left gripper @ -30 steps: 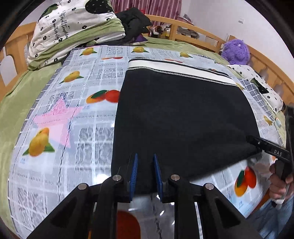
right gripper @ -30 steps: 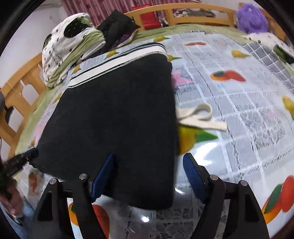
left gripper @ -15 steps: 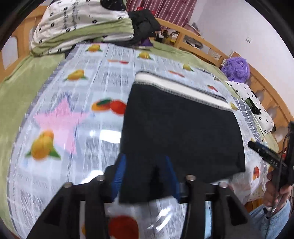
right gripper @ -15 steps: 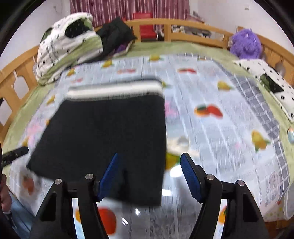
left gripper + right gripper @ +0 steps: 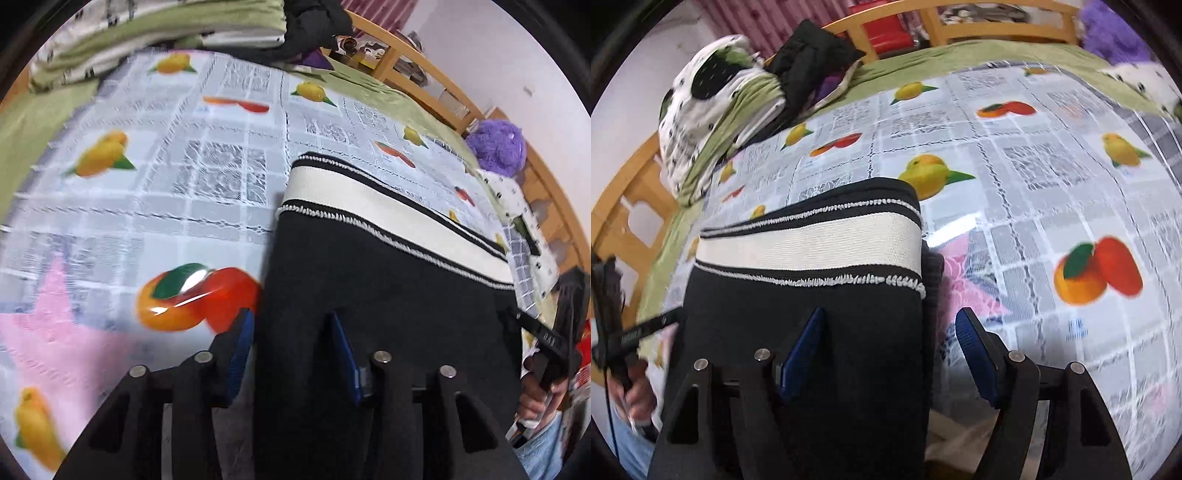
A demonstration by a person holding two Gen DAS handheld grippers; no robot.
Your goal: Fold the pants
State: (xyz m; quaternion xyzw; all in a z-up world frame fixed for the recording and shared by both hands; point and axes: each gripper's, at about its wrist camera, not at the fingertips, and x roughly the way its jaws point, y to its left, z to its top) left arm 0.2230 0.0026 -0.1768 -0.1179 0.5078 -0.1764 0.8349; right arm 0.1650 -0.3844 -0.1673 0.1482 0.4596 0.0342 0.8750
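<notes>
On the fruit-print cover (image 5: 207, 206) of the bed, folded black pants (image 5: 388, 280) lie flat, white waistband (image 5: 812, 243) on the far side. Left gripper (image 5: 291, 350) straddles the pants' left edge; its jaws have just been closing, fabric between them, grip unclear. Right gripper (image 5: 890, 350) straddles the right edge, jaws spread wide, not pinching. Purple plush toy (image 5: 496, 147) sits by the wooden bed rail (image 5: 417, 70).

My left gripper (image 5: 291, 343) has just narrowed its parted jaws; my right gripper (image 5: 890, 341) gapes wide, seemingly gripping nothing.
</notes>
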